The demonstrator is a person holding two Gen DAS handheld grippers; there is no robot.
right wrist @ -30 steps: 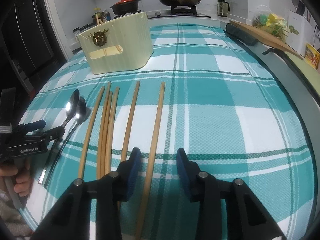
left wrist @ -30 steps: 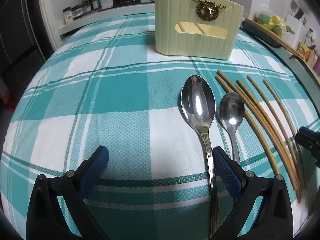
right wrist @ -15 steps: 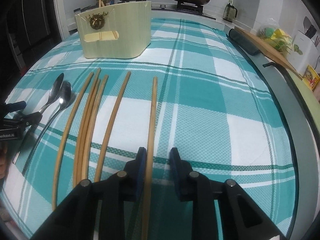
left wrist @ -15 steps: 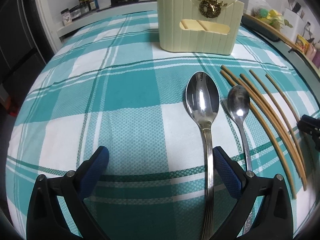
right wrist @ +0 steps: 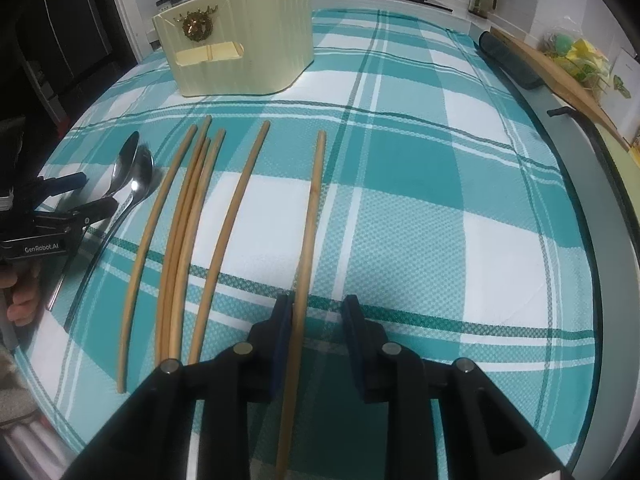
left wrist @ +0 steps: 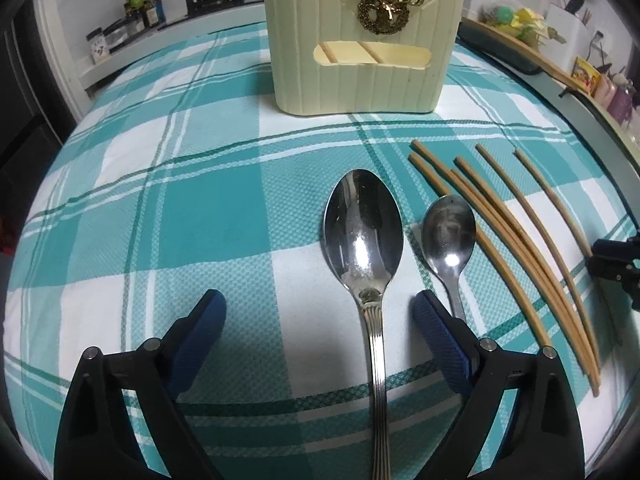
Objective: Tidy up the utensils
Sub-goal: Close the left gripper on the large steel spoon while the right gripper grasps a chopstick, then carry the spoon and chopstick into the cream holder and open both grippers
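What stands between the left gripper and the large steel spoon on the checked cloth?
Nothing visible: the large steel spoon lies flat, its handle already between the left gripper's open pads; the small steel spoon lies just outside.

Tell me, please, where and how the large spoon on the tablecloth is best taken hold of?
Grip the large spoon across its narrow ridged handle, just behind the bowl, coming down from above. It lies flat with its handle running between the wide-open left gripper fingers, whose jaws have just been closing slightly. The small spoon lies close on one side, so keep the pad clear of it.
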